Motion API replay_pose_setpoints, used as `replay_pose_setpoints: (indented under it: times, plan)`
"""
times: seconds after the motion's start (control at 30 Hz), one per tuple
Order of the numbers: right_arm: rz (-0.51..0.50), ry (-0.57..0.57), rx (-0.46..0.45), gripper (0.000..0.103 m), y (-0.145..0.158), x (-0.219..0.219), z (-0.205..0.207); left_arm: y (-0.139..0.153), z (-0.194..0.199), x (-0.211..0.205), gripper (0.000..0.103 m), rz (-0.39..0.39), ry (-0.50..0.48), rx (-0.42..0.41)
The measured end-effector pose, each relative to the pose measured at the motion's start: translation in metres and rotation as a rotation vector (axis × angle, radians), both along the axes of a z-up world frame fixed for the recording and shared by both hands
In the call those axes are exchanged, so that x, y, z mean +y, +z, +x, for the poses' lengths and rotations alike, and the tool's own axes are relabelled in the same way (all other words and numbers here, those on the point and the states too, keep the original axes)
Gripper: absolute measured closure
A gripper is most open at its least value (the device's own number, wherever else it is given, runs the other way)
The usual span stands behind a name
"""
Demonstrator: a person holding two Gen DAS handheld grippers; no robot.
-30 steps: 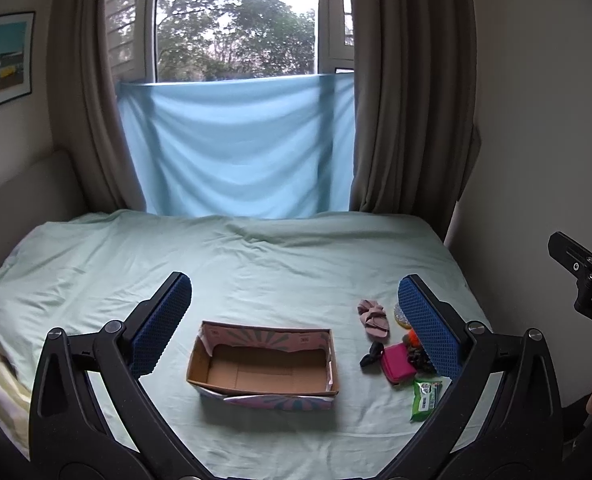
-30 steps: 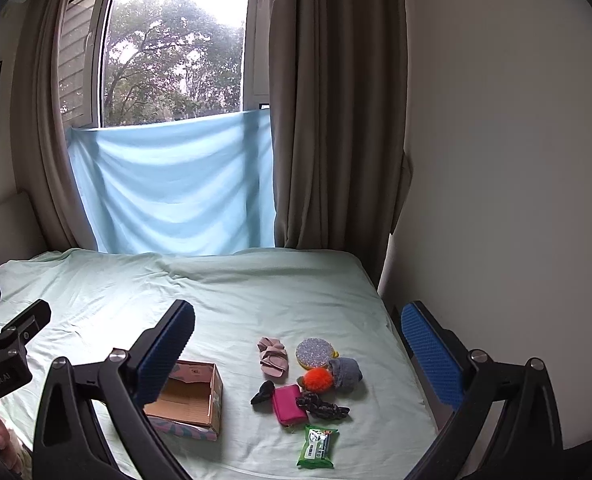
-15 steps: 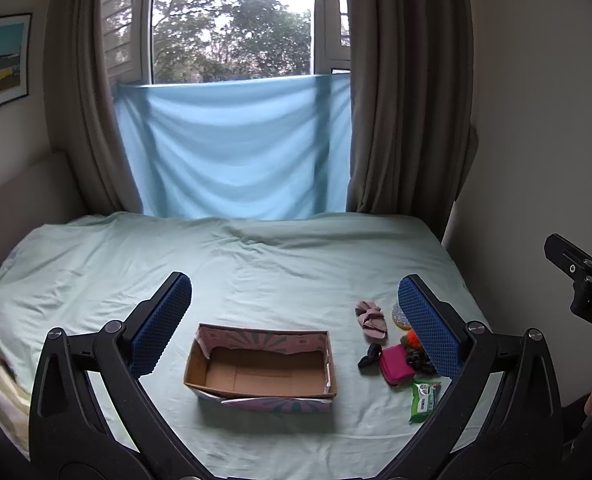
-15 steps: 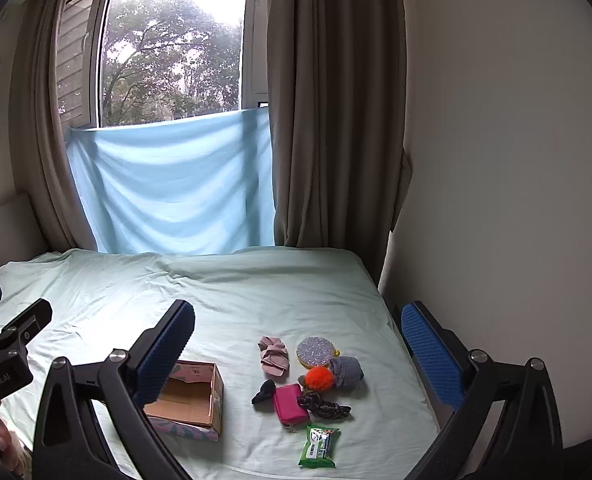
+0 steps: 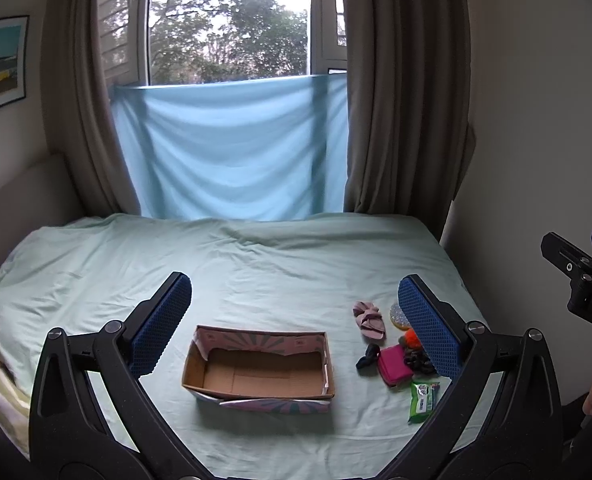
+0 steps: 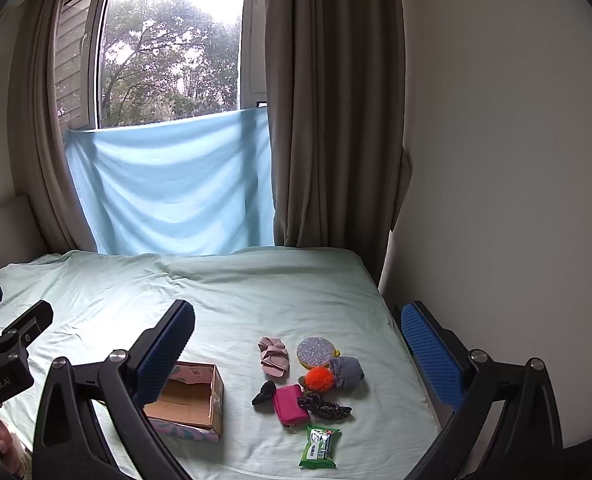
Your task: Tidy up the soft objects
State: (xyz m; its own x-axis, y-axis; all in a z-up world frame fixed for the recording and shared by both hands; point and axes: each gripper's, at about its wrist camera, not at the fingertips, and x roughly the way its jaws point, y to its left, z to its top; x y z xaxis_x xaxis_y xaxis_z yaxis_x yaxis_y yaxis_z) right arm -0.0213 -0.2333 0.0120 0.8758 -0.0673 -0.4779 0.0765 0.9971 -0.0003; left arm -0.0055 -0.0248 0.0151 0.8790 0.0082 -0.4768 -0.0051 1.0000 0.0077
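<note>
Left gripper [image 5: 293,320] and right gripper [image 6: 298,344] both hang spread wide, grasping nothing, above the bed [image 5: 255,264]. Nearest lies a green packet [image 6: 320,447]. Beyond it: pink pouch [image 6: 291,404], dark scrunchie [image 6: 326,405], orange pompom [image 6: 319,378], grey knit piece [image 6: 348,372], pink slipper [image 6: 273,356], glittery disc [image 6: 316,352]. The open box [image 5: 259,372], its inside bare cardboard, sits well left of the cluster.

Soft grey daylight enters through the window [image 5: 227,28], its sky patch blown out white. The room stays dim. The cardboard box [image 5: 257,368] casts a faint shadow on the bed [image 5: 255,264]. Fisheye bending and dark vignetting mark the corners.
</note>
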Motion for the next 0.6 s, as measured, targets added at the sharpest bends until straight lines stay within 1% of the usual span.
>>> replay_pose_setpoints:
  times: [0.6]
  plan:
    - [0.01,0.001,0.001,0.0,0.0009,-0.0004,0.004,-0.0016,0.0031,-0.0007,0.001,-0.004,-0.005,0.001]
